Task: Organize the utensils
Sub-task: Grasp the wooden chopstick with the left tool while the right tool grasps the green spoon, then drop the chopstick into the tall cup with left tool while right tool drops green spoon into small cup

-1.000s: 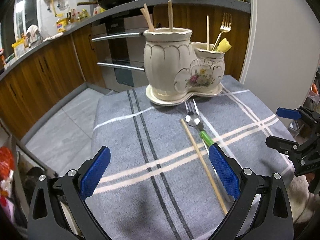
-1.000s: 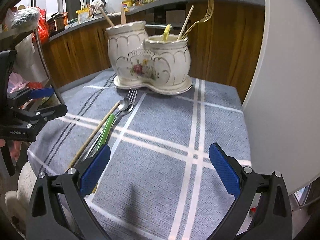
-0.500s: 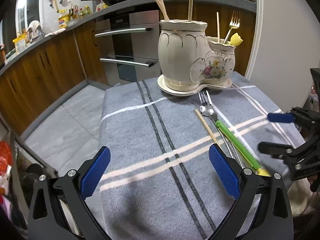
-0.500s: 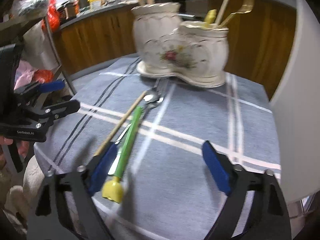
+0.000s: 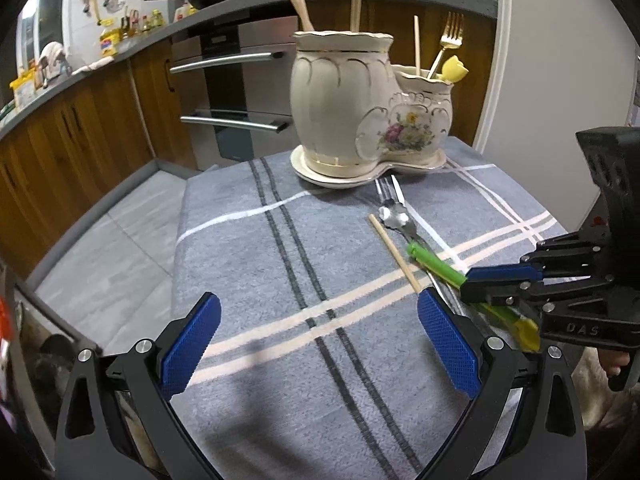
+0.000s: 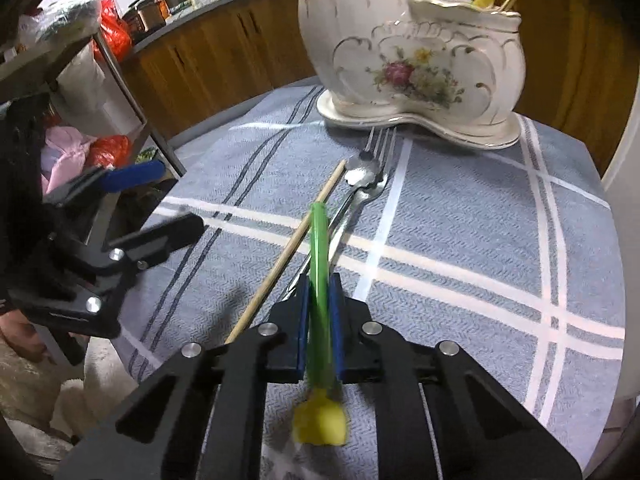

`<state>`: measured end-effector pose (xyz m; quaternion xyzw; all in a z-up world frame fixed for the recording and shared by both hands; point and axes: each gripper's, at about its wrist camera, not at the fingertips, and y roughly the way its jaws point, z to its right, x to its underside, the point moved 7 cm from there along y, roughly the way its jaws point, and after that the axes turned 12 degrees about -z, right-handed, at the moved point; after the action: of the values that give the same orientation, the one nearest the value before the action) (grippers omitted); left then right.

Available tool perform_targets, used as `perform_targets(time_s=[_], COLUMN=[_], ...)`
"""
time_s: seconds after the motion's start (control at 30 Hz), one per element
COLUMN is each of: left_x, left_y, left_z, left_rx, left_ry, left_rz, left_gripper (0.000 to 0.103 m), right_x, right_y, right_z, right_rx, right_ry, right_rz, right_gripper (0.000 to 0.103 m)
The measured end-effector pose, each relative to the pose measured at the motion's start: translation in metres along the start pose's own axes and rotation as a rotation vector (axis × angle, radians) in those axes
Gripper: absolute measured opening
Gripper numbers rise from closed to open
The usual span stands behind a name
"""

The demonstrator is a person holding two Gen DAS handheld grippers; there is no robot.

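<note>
Grey checked tablecloth (image 6: pixel 460 216), kitchen behind. Our right gripper (image 6: pixel 319 312) clamps the slim green-handled plastic utensil with yellow end (image 6: pixel 319 248) mid-handle: light, stiff, likely slick. Our left gripper (image 5: pixel 320 344) hangs spread, empty. White floral ceramic holder (image 6: pixel 420 60) waits beyond.

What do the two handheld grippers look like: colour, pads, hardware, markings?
Both match: the left gripper and the right gripper have matte black angular frames, blue cross-hatched textured pads and silver round bolt heads at the finger pivots. The right one's body shows raised lettering, partly readable. No cables or sleeves visible.
</note>
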<state>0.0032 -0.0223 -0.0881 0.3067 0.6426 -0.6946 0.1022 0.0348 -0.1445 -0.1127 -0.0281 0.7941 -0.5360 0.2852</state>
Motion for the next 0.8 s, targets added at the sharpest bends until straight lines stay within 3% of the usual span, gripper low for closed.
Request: perform_targets(time_s=[0.23, 0.3, 0.37, 0.43, 0.73, 0.8], left_x=[-0.008, -0.01, -0.012, -0.013, -0.027, -0.03], left_y=[0.013, 0.02, 0.029, 0.036, 0.055, 0.057], left_z=[0.029, 0.038, 0.045, 0.046, 0.052, 0.05], left_rx=[0.044, 0.054, 0.039, 0.031, -0.008, -0.013], left_ry=[0.037, 0.042, 0.045, 0.038, 0.038, 0.039], left_rz=[-0.044, -0.064, -0.095, -0.121, -0.154, -0.147], left_gripper=[0.095, 0.086, 0.064, 0.055, 0.035, 0.018], right_x=[0.003, 0.002, 0.002, 0.001, -0.006, -0.006], right_y=[-0.029, -0.033, -0.039, -0.041, -0.043, -0.046], right_z=[0.027, 0.033, 0.038, 0.041, 0.043, 0.042], right_rx=[0.046, 0.061, 0.084, 0.102, 0.128, 0.123], right_ry=[0.04, 0.049, 0.046, 0.041, 0.028, 0.027], right_rz=[0.066, 0.079, 0.094, 0.105, 0.145, 0.158], right_gripper=[0.01, 0.01, 0.01, 0.01, 0.01, 0.01])
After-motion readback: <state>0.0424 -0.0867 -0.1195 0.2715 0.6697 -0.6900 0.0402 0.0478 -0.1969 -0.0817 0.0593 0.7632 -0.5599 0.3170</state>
